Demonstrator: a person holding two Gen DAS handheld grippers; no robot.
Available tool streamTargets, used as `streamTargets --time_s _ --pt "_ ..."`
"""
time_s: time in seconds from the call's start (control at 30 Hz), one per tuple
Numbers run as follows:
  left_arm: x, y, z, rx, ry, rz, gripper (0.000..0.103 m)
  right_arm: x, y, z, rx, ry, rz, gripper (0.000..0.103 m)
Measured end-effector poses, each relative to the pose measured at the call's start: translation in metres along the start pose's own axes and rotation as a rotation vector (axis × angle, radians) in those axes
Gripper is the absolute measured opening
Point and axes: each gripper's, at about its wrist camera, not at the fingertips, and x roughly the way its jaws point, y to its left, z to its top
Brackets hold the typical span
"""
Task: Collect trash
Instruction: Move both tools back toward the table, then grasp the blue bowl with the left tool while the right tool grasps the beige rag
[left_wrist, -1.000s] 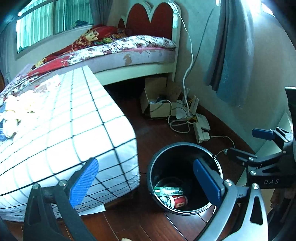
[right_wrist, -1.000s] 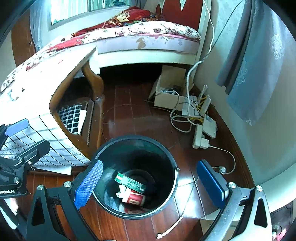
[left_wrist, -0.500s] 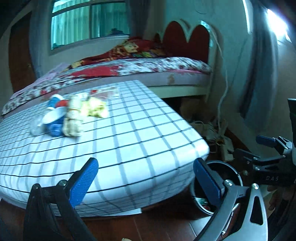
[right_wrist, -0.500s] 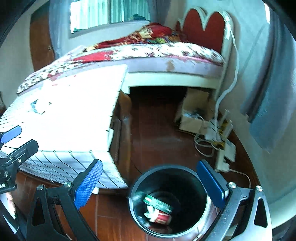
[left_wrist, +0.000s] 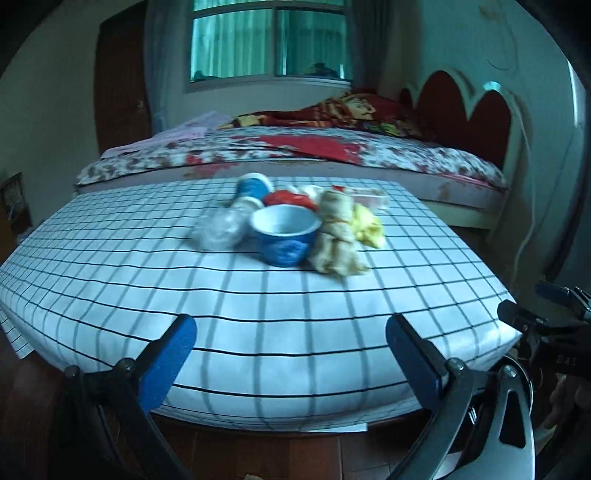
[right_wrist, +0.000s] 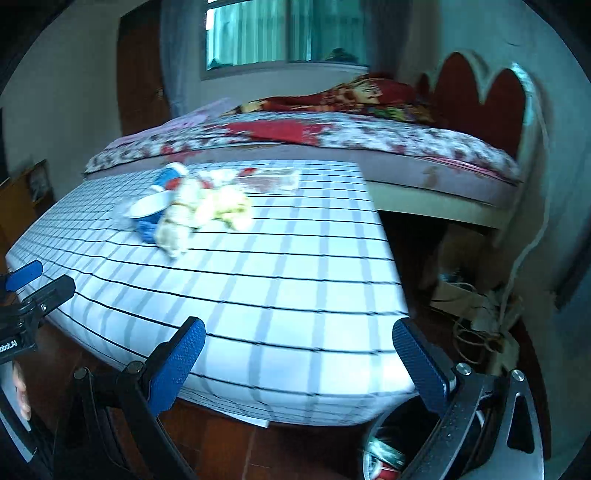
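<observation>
- Left wrist view: the left tongs (left_wrist: 288, 349) are being held spread wide and empty, their blue ribbed pads framing the near table (left_wrist: 110, 258) edge.
- A rounded blue cup (left_wrist: 284, 236), crinkled clear plastic (left_wrist: 218, 230), beige wrappers (left_wrist: 336, 236) and a yellow crumple (left_wrist: 367, 227) are lying heaped on the grid-checked cloth.
- The right tongs (right_wrist: 297, 363) are likewise being held released and empty.
- A black round bin (right_wrist: 384, 452) holding cans is sitting on the reddish wood floor (right_wrist: 295, 450) below the table corner.
- A floral-covered bed (left_wrist: 295, 151) is standing behind.
</observation>
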Motion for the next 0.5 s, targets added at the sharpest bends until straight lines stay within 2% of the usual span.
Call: streamTargets --time_s 0.13,0.2,0.27,0.4,0.5 --pt "0.007 0.025 0.004 -0.032 0.002 0.045 0.102 0.015 0.035 0.024 -0.036 -0.024 0.064 0.100" --pt "0.012 0.035 0.006 -0.038 0.006 0.061 0.102 0.026 0.047 0.033 -0.042 -0.019 0.094 0.081" --pt "0.017 0.044 0.008 -0.041 0.006 0.077 0.102 0.040 0.059 0.041 -0.035 -0.004 0.131 0.074" --pt "0.029 0.057 0.012 -0.042 0.018 0.105 0.102 0.066 0.080 0.053 -0.041 0.006 0.173 0.072" --pt "0.040 0.068 0.014 -0.050 0.031 0.112 0.102 0.086 0.095 0.061 -0.051 0.023 0.194 0.067"
